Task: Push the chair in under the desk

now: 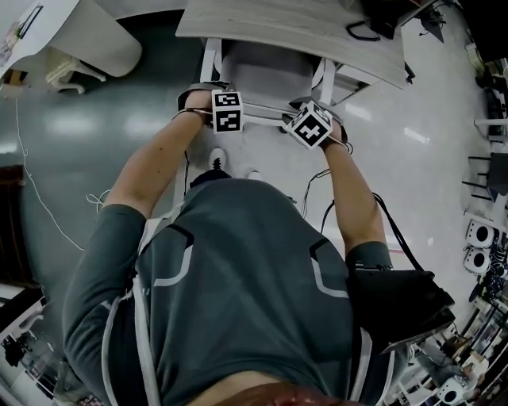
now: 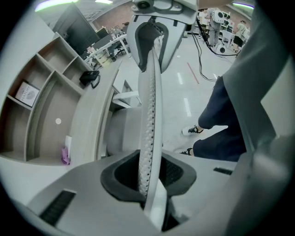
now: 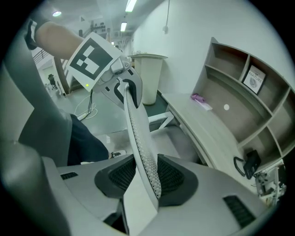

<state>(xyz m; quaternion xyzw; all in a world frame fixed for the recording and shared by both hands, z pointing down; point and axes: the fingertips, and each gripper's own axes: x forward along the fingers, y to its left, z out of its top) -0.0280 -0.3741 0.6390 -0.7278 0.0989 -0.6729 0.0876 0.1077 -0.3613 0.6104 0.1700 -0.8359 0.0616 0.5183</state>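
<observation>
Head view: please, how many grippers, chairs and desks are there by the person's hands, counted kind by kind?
Hand-held two-jaw grippers with black-and-white marker cubes: 2 (left gripper, right gripper)
White-framed grey chair: 1
Light wooden desk: 1
Total: 4

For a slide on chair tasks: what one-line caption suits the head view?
Overhead: left gripper and right gripper astride the backrest of a chair partly under the desk.

chair (image 1: pixel 266 75): pale grey-white, backrest (image 2: pixel 150 115) dotted with perforations | worktop (image 1: pixel 317 28) over chair: light wood grain | marker cubes (image 1: pixel 227 110): black-and-white squares | floor (image 1: pixel 95 127) beside chair: glossy grey-green | shirt (image 1: pixel 238 270): dark grey, pale piping
</observation>
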